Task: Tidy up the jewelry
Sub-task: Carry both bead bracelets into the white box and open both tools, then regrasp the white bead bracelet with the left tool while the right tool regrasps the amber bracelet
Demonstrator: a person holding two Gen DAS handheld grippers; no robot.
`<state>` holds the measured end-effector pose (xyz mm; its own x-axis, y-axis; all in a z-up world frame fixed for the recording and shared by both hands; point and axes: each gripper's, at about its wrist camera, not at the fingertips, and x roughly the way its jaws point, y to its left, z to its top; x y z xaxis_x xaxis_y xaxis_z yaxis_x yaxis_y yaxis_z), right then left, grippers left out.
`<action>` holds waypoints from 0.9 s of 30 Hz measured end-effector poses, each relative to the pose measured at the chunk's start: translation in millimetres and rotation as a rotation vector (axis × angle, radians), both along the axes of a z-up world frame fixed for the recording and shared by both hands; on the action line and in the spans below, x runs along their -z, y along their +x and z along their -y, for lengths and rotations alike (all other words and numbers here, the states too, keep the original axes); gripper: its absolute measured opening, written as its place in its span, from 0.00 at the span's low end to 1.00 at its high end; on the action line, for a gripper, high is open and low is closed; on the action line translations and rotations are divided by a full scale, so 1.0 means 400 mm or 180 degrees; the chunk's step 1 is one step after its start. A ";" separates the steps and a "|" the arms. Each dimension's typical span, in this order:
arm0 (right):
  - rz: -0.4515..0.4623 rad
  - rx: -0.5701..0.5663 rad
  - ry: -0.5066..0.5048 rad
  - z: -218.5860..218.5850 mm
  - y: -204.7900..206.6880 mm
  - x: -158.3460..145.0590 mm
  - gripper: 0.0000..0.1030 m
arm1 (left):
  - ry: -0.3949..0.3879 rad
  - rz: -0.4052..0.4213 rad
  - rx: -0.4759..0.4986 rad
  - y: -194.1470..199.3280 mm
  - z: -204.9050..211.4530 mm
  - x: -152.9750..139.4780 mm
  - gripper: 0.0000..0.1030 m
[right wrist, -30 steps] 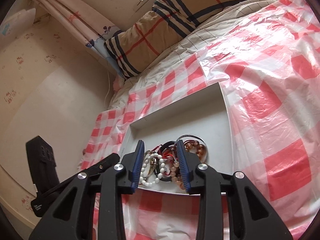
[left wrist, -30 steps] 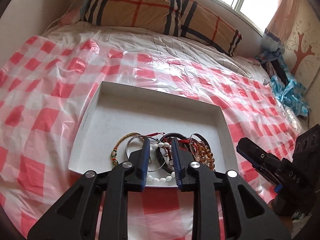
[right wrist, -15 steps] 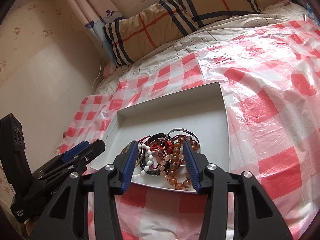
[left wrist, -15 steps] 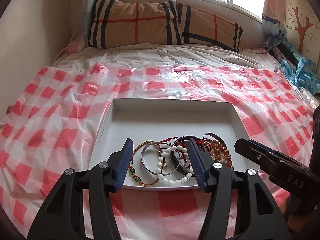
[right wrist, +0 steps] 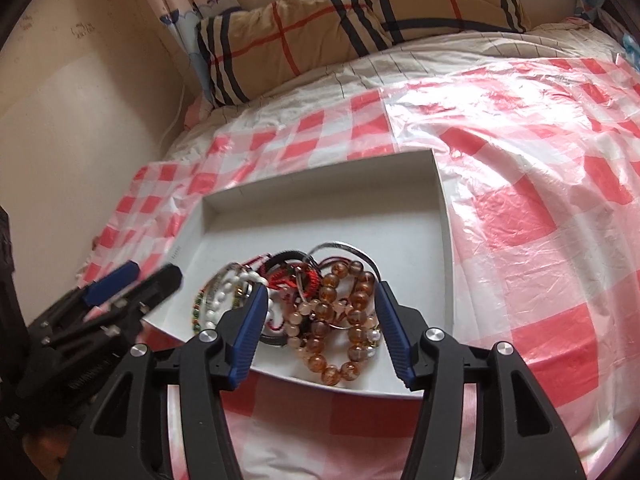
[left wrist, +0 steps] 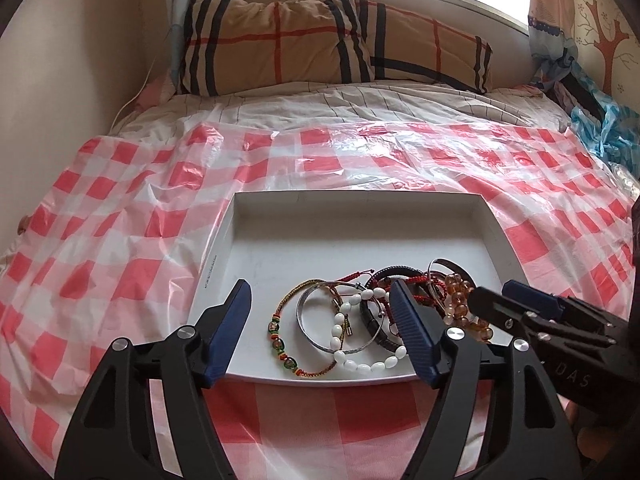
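Both the left gripper [left wrist: 324,330] and right gripper [right wrist: 320,328] are opening wider than a second ago, empty, over the bracelets [left wrist: 352,320] heaped at the tray's [left wrist: 360,216] near edge, seemingly tangled, so sorting has yet to begin

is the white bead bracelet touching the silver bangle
Touching: in the left wrist view the white bead bracelet lies across the silver bangle, overlapping its rim.

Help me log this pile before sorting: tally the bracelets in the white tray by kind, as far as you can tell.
Beaded bracelets: 2, white and amber
Woven cord bracelets: 2, multicoloured and red
Metal bangles: 2, and
Black band: 1
Total: 7, though the tangle may hide more.
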<state>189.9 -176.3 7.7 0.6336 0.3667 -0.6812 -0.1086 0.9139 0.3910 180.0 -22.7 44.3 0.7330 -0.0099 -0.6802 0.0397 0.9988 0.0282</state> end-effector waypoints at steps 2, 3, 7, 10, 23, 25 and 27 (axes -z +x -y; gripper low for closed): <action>-0.0107 -0.0029 -0.0105 -0.008 0.019 0.024 0.53 | -0.0059 -0.0046 -0.0039 0.007 -0.013 0.009 0.66; -0.0143 -0.0047 -0.0154 -0.013 0.031 0.035 0.53 | -0.0064 -0.0059 -0.0044 0.009 -0.016 0.013 0.66; -0.0092 -0.0117 -0.0542 -0.048 0.060 0.051 0.53 | -0.0029 -0.0082 -0.0035 0.015 -0.014 0.022 0.66; -0.0028 -0.0201 -0.0778 -0.076 0.053 0.054 0.52 | 0.0014 -0.0120 -0.0007 0.022 -0.008 0.033 0.67; -0.0100 -0.0391 -0.0895 -0.092 0.053 0.061 0.56 | -0.0030 -0.0354 0.0029 0.058 -0.010 0.085 0.68; -0.0136 -0.0394 -0.0834 -0.085 0.055 0.059 0.55 | -0.0002 -0.0352 0.0065 0.056 -0.001 0.087 0.69; -0.0190 -0.0418 -0.0710 -0.071 0.056 0.057 0.55 | -0.0060 -0.0337 0.0070 0.055 -0.003 0.082 0.71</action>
<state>212.3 -147.7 -15.1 0.5468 0.2799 -0.7891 -0.2148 0.9578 0.1908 201.9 -21.4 11.6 0.6564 -0.0387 -0.7534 0.0634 0.9980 0.0039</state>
